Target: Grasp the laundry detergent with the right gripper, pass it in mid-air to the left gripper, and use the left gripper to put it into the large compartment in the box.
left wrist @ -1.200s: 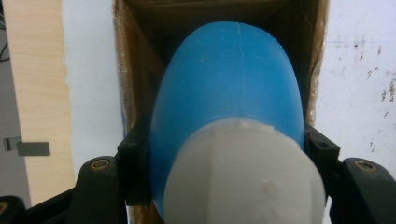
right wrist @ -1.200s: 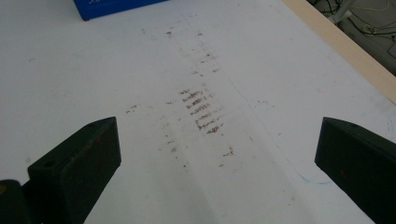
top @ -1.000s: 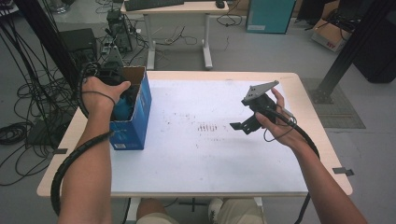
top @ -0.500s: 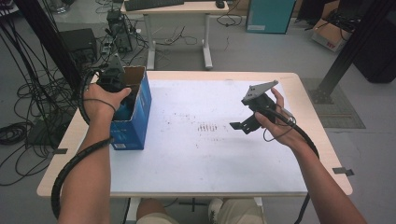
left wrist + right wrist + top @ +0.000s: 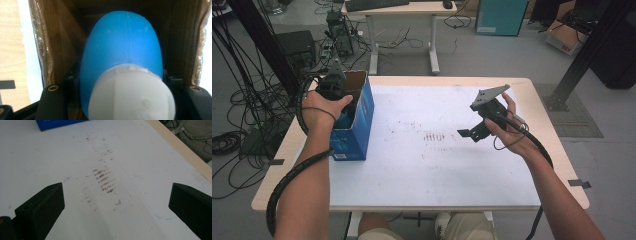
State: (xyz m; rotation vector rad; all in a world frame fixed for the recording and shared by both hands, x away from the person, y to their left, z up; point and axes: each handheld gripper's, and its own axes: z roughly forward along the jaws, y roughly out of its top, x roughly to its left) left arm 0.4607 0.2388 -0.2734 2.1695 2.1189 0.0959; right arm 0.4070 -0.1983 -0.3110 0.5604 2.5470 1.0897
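Observation:
My left gripper (image 5: pixel 334 86) hangs over the open blue cardboard box (image 5: pixel 358 129) at the table's left side, pointing down into it. In the left gripper view its jaws are shut on a blue bottle (image 5: pixel 120 45) with a white cap (image 5: pixel 130 96), which sits between the box's brown inner walls (image 5: pixel 57 37). My right gripper (image 5: pixel 472 133) hovers over the right half of the white table top (image 5: pixel 422 170). Its two black jaws stand wide open in the right gripper view (image 5: pixel 116 202), with nothing between them.
A patch of brown scuff marks (image 5: pixel 105 180) lies on the table's middle. The table's light wooden edge (image 5: pixel 180 147) runs close to the right gripper. Behind the table are a second desk (image 5: pixel 402 10), cables (image 5: pixel 242 100) on the floor and a black post (image 5: pixel 587 50).
My left hand has lifted a little and moved toward the box's far end, so its grey top plate now shows above the rim. The right hand has kept still.

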